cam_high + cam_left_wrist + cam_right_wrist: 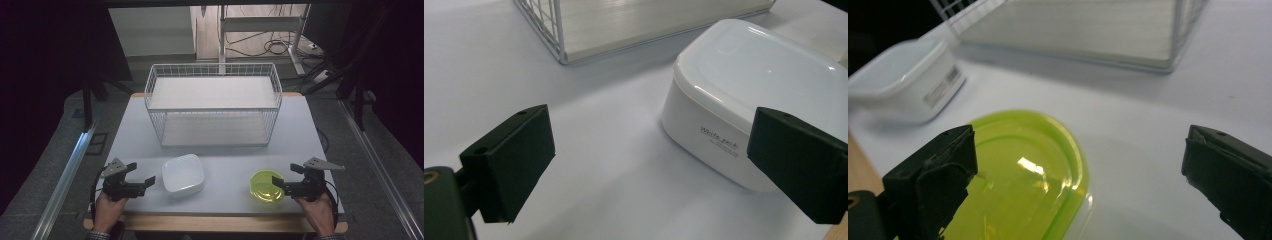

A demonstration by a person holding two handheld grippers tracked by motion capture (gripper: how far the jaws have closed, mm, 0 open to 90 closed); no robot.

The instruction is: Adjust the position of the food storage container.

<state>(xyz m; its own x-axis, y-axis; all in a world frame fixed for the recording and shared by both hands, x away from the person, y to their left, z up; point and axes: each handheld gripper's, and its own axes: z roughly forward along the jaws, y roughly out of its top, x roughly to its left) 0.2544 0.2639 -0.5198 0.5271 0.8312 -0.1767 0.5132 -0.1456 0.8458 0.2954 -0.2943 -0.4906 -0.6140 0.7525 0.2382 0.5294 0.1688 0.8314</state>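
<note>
Dim room all around, with cables on the floor behind and a pale grey table [215,150] lit up in the middle. I'll use the white wire basket [214,102] as the landmark, since it sits square in the far half of the table with a pale board as its floor.

Nearer the person than the basket, and off toward its left end, sits a white lidded food box [183,173]. In the left gripper view the box [744,90] has "White pack" printed on its side and its lid is on. Nearer than the basket's right end lies a see-through yellow-green lid [267,185], flat on the table. The two are well apart from each other.

Left gripper [137,178] hangs just beside the white box, on the side away from the basket's middle. Its fingers [511,160] are spread wide with bare table between them; one finger overlaps the box's near corner in its own view, but I can't tell if it actually touches.

Right gripper [284,177] is at the yellow-green lid's [1023,180] outer edge. Its fingers [933,180] are wide open too, one of them over the lid's rim and the other out over bare table. Nothing is gripped by either one. The person's hands come in from the near edge of the table.
</note>
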